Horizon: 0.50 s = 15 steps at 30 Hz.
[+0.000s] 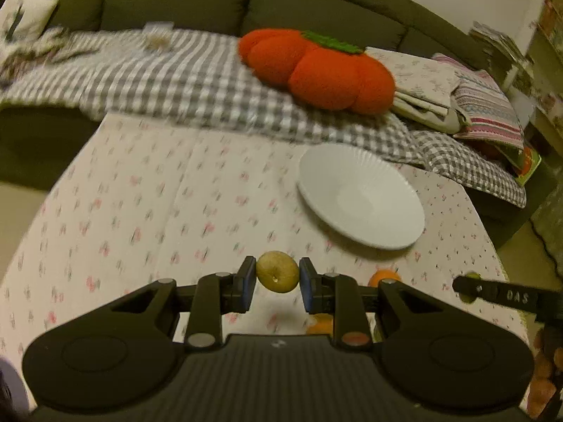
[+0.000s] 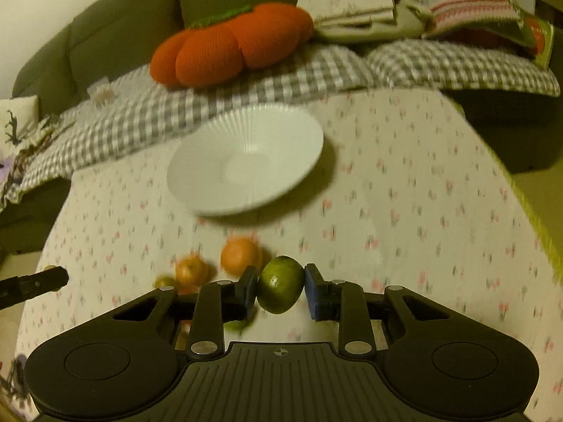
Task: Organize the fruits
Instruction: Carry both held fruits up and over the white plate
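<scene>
The left tongs (image 1: 277,279) are clenched on a small round yellow-brown fruit (image 1: 277,276) with a dimpled end, held above the floral-clothed table (image 1: 158,193). The right tongs (image 2: 279,290) grip a glossy green lime (image 2: 280,288), near two orange tangerines (image 2: 241,255) and the ribbed white plate (image 2: 246,161)

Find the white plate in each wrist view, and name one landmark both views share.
Left wrist: the plate sits right of centre, on the floral cloth.
Right wrist: the plate sits just left of centre, above the oranges.
Shared landmark: the orange pumpkin cushion on the sofa behind the plate.
</scene>
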Each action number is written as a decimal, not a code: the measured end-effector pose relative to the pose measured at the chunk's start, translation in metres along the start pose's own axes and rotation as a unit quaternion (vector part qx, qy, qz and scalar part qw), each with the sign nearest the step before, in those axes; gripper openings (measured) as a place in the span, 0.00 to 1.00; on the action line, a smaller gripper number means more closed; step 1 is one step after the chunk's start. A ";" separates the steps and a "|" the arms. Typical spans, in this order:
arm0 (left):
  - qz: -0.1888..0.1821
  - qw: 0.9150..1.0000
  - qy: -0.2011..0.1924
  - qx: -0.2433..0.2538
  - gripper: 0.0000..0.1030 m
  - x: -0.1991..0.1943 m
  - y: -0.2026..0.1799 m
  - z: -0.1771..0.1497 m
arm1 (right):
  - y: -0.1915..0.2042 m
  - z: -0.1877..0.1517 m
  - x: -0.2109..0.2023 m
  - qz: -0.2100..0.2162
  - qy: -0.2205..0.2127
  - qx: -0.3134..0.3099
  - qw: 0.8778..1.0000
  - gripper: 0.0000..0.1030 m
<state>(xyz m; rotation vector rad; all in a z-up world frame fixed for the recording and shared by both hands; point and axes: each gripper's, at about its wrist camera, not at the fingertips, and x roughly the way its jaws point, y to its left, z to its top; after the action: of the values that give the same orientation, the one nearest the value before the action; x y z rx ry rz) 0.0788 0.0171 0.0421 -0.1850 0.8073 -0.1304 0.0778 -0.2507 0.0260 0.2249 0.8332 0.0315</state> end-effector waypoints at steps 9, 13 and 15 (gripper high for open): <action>-0.015 0.998 -0.044 0.050 0.24 0.055 -0.041 0.048 | 0.008 0.052 0.032 0.018 -0.023 -0.061 0.998 0.27; -0.028 0.999 -0.022 0.037 0.24 0.092 -0.050 0.051 | 0.015 0.066 0.056 0.022 -0.025 -0.087 0.996 0.27; -0.032 0.998 -0.012 0.048 0.23 0.108 -0.060 0.052 | 0.013 0.071 0.070 0.021 -0.017 -0.087 0.996 0.27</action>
<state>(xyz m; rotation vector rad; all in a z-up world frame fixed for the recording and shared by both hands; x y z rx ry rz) 0.1880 -0.0558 0.0137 -0.1212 0.7702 -0.2266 0.1777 -0.2426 0.0237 0.0777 0.7874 0.1391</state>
